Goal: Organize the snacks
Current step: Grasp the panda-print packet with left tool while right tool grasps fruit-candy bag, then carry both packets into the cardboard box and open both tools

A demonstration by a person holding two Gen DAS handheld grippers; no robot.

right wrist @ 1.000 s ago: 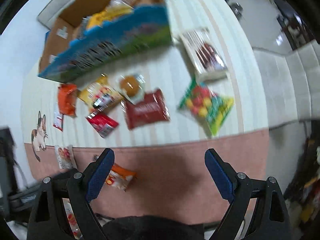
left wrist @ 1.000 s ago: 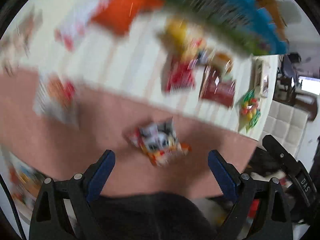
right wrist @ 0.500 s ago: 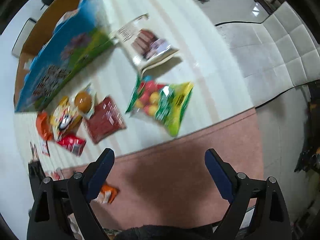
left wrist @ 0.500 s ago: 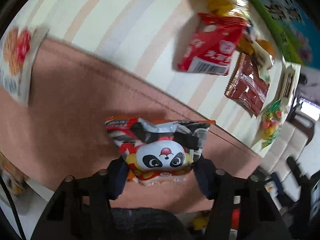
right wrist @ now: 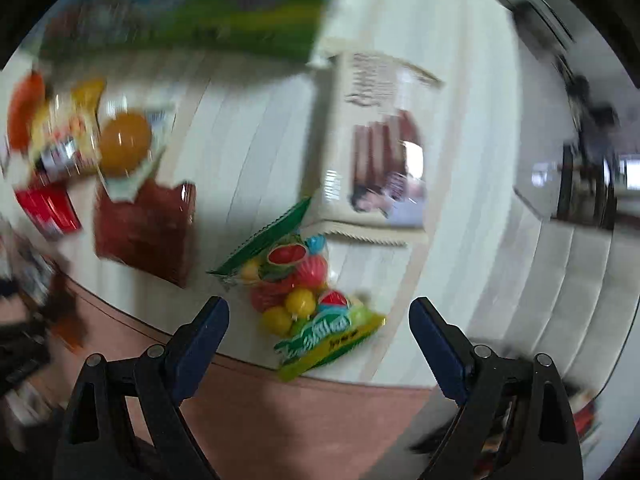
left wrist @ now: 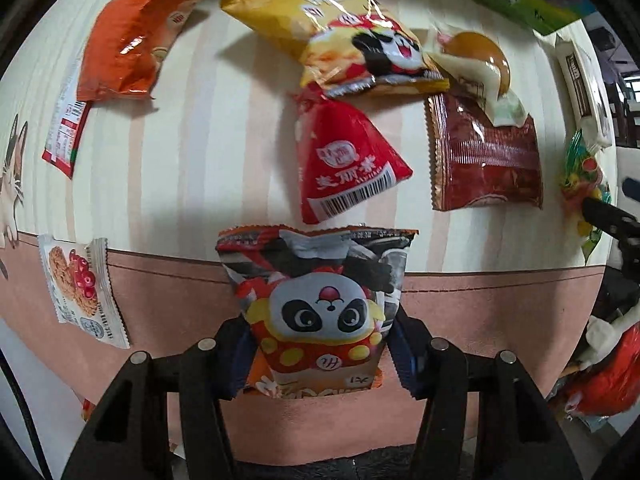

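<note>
My left gripper (left wrist: 320, 356) is shut on a panda snack packet (left wrist: 320, 300) and holds it above the table's pink front band. Beyond it lie a red packet (left wrist: 344, 160), a yellow panda chip bag (left wrist: 344, 40), an orange bag (left wrist: 136, 36), a dark red packet (left wrist: 484, 156) and a wrapped bun (left wrist: 476, 60). My right gripper (right wrist: 320, 328) is open and empty, just in front of a green fruit candy bag (right wrist: 304, 296). A cream biscuit pack (right wrist: 376, 148) lies behind that bag.
A blue and green box (right wrist: 192, 4) stands at the back of the striped tablecloth (left wrist: 192, 152). A small white cracker packet (left wrist: 80, 280) lies at the front left, a red-and-white packet (left wrist: 64, 132) further left. White floor tiles lie to the right of the table.
My left gripper closed on the panda packet and lifted it toward the other snacks. My right gripper swung right and moved closer to the fruit candy bag, still open.
</note>
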